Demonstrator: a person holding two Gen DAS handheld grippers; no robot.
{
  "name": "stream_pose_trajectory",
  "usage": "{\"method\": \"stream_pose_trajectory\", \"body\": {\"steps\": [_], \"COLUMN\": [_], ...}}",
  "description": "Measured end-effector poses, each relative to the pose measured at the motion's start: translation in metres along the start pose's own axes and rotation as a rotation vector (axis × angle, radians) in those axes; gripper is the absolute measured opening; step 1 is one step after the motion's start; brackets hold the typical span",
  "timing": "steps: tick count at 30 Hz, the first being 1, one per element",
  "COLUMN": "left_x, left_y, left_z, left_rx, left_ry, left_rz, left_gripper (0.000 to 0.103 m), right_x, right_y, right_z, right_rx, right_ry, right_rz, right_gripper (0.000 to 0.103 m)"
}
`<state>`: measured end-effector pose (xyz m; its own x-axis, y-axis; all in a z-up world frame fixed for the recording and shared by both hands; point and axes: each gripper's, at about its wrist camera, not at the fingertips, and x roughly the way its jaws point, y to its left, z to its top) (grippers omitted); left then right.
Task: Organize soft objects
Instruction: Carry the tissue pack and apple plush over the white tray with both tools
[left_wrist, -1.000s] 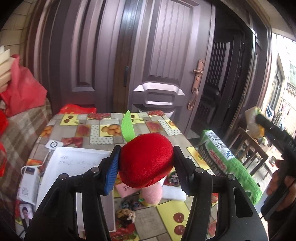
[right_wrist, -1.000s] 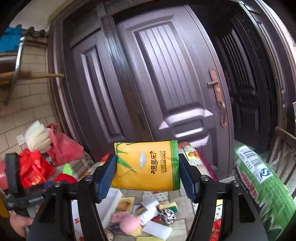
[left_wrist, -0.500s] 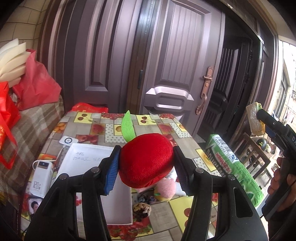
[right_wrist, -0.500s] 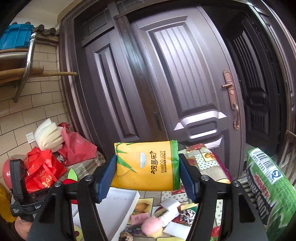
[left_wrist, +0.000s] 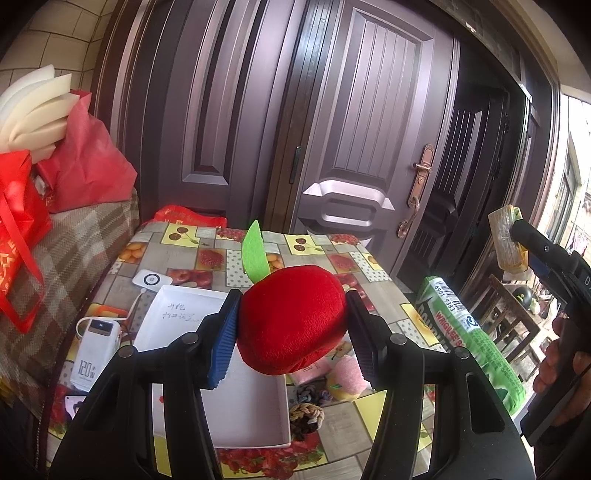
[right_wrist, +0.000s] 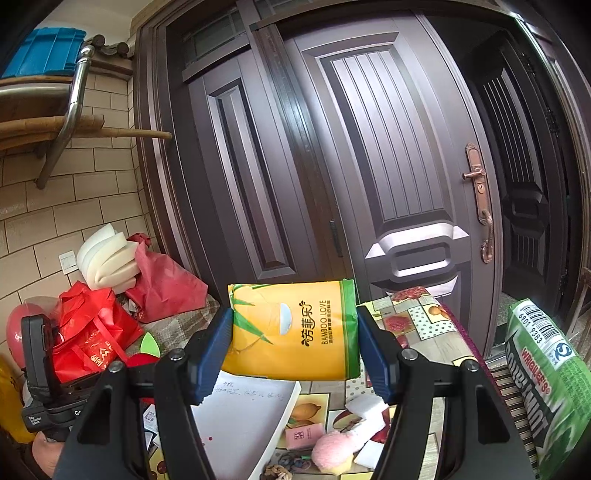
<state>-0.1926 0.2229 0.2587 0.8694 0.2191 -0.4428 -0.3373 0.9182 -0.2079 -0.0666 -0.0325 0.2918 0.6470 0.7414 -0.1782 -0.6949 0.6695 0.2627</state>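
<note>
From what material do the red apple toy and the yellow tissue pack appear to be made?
Red plush apple toy: seemingly soft pile fabric, matte and fuzzy, with a green felt-like leaf. Yellow tissue pack: probably thin plastic film, smooth and slightly glossy, printed, and creased.

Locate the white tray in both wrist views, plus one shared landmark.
Left wrist: white tray lies on the table, lower centre-left, partly behind the left gripper holding the red plush apple.
Right wrist: white tray sits bottom centre-left, below the yellow tissue pack.
Shared landmark: copper door handle.
</note>
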Motion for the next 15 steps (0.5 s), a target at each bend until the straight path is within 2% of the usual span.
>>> {"method": "stream_pose_trajectory", "body": {"steps": [6,11,15], "left_x": [-0.002,-0.002,0.006], "left_y": [0.012,0.029,0.045], "left_z": [0.003,0.015,0.009], "left_rx": [-0.003,0.017,-0.021], "left_ry": [-0.008,-0.044,-0.022], "left_rz": [0.006,0.063,0.083], "left_gripper": [0.055,0.056,0.056], "right_x": [0.009,0.025,0.046], "right_y": [0.011,0.028,0.047], "right_z": [-0.001,0.004,0.0], "right_rx": [-0.007,-0.064,-0.076], "right_ry": [0.017,0.015,0.051], "right_rz": [0.017,0.035,0.077], "right_gripper": [0.066,0.066,0.066]}}
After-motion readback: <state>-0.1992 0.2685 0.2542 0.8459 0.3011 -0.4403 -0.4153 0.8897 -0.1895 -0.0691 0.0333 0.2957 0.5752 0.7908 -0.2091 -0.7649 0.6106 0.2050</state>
